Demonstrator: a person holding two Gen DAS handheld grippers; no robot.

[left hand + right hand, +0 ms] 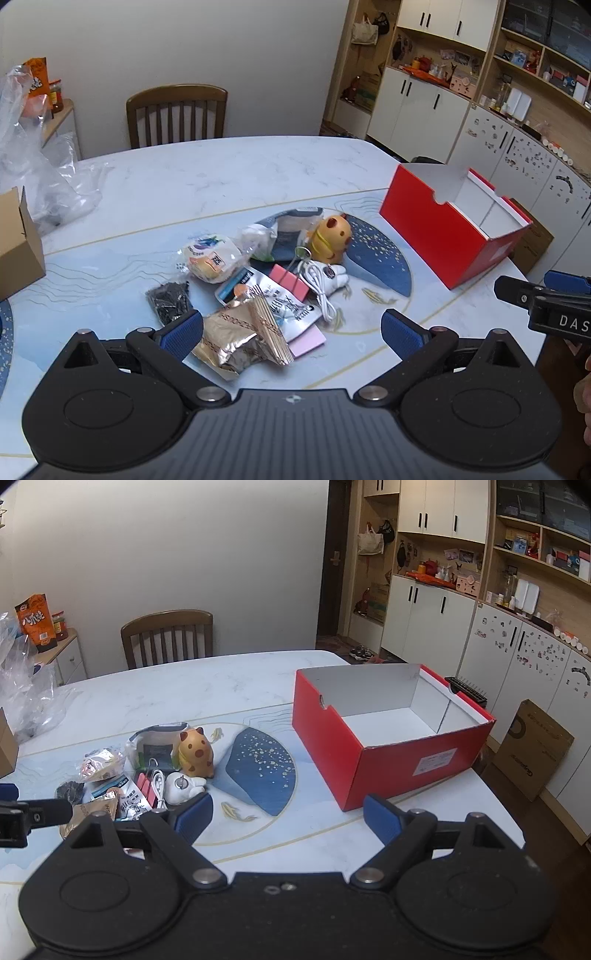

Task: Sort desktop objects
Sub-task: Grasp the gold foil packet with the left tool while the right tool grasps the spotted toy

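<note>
Taking the red box (448, 236) as the landmark, everything to be sorted is lying to its left, and that is the relation the coming move is turning on. Farthest from the box, a small dark packet (169, 303) is sitting at the left edge of the heap, with a round wrapped bun (212, 258) just behind it. Nearer the box, a gold foil pouch (236, 338) is lying at the front of the heap, its long axis running roughly crosswise to the left gripper (291, 330), whose blue-padded fingers are standing spread wide with nothing between them; the pouch is lying partly between those fingers, toward the left one. Further toward the box, a pink binder clip (290, 282) and a coiled white cable (321, 286) are lying touching one another, and behind them a yellow spotted toy cat (330, 236) is standing upright, the piece of the heap closest to the box yet still apart from it across a dark blue patch in the table (221, 173) pattern. The box itself is sitting open-topped and, as far as its interior is showing, holding nothing. The right gripper (288, 818) is hovering in front of the box's near left corner, its fingers likewise spread and gripping nothing, with the heap lying off to its left. Judging from this, the left gripper is the nearer one to the pouch, while the right one is the better placed for the box and the toy cat side of the pile.
</note>
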